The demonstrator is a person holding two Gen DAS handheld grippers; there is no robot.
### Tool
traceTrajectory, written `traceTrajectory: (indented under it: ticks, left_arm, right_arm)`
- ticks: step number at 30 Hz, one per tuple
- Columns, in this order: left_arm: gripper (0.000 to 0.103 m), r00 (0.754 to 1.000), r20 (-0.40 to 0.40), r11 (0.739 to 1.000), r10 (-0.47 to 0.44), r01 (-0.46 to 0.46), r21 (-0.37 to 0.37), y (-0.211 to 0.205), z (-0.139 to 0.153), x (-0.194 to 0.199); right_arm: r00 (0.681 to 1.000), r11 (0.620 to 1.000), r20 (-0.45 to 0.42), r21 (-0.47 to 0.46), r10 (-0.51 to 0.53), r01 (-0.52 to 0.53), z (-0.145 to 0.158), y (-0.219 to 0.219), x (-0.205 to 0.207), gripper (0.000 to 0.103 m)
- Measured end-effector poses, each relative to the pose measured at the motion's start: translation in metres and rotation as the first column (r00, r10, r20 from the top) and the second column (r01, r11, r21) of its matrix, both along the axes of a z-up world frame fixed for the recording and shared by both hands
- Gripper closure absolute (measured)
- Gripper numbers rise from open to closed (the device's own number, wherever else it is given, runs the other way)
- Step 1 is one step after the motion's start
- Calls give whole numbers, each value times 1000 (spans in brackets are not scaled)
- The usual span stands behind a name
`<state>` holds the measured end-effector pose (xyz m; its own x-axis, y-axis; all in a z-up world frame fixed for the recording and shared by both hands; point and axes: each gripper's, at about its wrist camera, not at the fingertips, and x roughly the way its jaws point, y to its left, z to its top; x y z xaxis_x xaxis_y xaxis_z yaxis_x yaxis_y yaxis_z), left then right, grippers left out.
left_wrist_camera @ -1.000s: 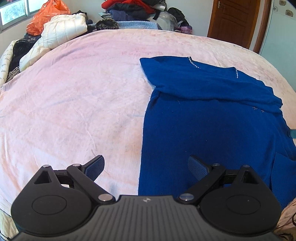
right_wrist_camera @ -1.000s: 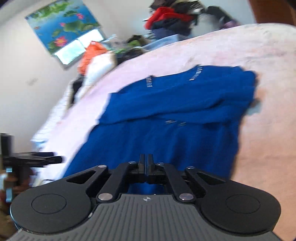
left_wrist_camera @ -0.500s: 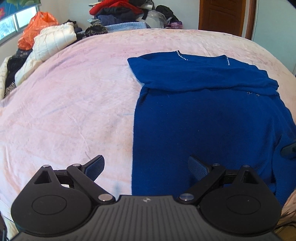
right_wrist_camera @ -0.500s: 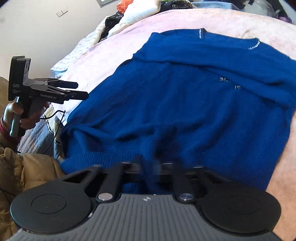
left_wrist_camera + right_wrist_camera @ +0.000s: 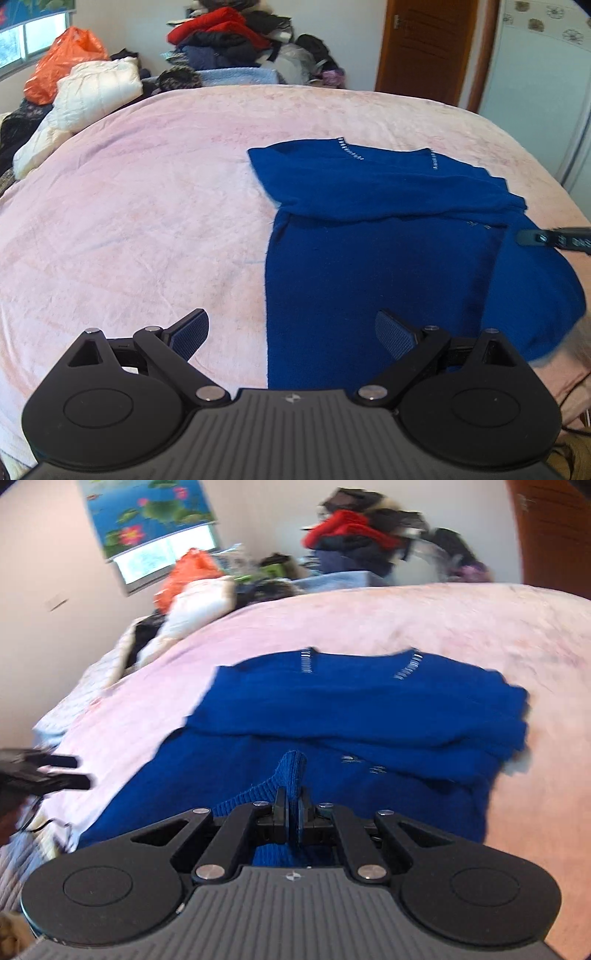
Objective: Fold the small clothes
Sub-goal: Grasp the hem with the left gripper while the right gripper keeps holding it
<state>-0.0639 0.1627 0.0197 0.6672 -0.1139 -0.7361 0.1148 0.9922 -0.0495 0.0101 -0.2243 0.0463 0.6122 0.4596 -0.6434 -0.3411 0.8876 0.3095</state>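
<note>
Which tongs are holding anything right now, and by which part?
Right tongs pinch the blue knit sweater by its ribbed hem edge. Left tongs are open, empty.

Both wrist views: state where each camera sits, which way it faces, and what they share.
Left wrist: sits on the open left claw at the bed's near edge, facing across the pink blanket to the blue sweater; the right claw's tip enters at right.
Right wrist: sits on the right claw, shut on the sweater's ribbed hem, facing its folded sleeves; the left claw shows at left.
Shared: sweater, blanket, clothes pile, orange bag.
</note>
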Motion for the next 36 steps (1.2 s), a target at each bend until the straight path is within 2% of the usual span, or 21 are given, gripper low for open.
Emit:
traceTrajectory:
  ticks: [2, 5, 9, 13, 15, 17, 18, 20, 22, 23, 25, 26, 27, 28, 29, 30, 32, 33, 36]
  left_arm:
    - [5, 997, 20, 997, -79, 79, 8, -2, -2, -7]
    - [5, 982, 50, 979, -181, 175, 102, -8, -7, -22]
    - [5, 939, 98, 920, -329, 296, 258, -13, -14, -52]
    - [5, 890, 97, 868, -446, 403, 291, -22, -21, -67]
    - [5, 866, 92, 834, -492, 439, 334, -38, -28, -66]
    - [5, 846, 83, 794, -527, 455, 404, -57, -39, -62]
    - [5, 836, 70, 766, -545, 462, 448, -68, -46, -59]
    - [5, 810, 59, 694, -584, 460, 553, -90, -59, -57]
    - [5, 767, 66, 614, -638, 455, 645, -107, -68, -63]
    - [5, 750, 80, 582, -656, 436, 687, -115, -73, -66]
    - [5, 732, 86, 535, -675, 406, 741, -125, -79, -68]
    - [5, 733, 84, 523, -675, 396, 754, -126, -81, -67]
    - [9, 735, 88, 521, -672, 384, 762, -126, -82, -65]
    - [18, 742, 91, 526, -665, 378, 762, -125, -81, -63]
    - [21, 754, 92, 543, -650, 377, 751, -123, -77, -60]
    - [25, 766, 103, 573, -634, 377, 727, -120, -71, -57]
    - [26, 787, 138, 645, -601, 375, 666, -114, -58, -52]
    - [26, 800, 145, 671, -582, 373, 641, -109, -53, -48]
    - [25, 824, 171, 726, -541, 355, 589, -99, -43, -36]
  right_arm:
    - [999, 999, 1, 9, -54, 54, -7, -8, 5, 96]
    - [993, 992, -24, 34, -119, 119, -21, -23, 17, 96]
    - [988, 987, -50, 58, -146, 149, -36, -29, 24, 96]
    - [986, 986, -70, 58, -153, 157, -44, -28, 26, 95]
    - [985, 985, -80, 67, -152, 158, -46, -29, 26, 95]
    - [984, 984, -90, 77, -154, 161, -48, -30, 27, 95]
    - [983, 983, -92, 82, -157, 165, -48, -30, 26, 95]
    - [982, 981, -101, 94, -158, 168, -49, -31, 25, 95]
    - [982, 981, -105, 94, -159, 169, -49, -31, 24, 94]
    - [981, 981, -105, 96, -161, 171, -49, -31, 23, 95]
    - [981, 980, -106, 101, -162, 173, -50, -31, 23, 94]
    - [981, 980, -107, 102, -162, 173, -50, -31, 23, 94]
    - [981, 979, -110, 103, -163, 174, -50, -31, 23, 94]
    - [980, 979, -112, 104, -163, 175, -51, -31, 23, 94]
    - [980, 979, -113, 105, -164, 176, -51, -31, 23, 94]
    - [980, 979, -114, 107, -162, 174, -52, -31, 23, 94]
    - [981, 980, -114, 105, -159, 172, -52, -31, 23, 94]
    - [981, 979, -114, 105, -160, 172, -52, -31, 23, 94]
    - [980, 979, -118, 109, -161, 174, -53, -30, 23, 93]
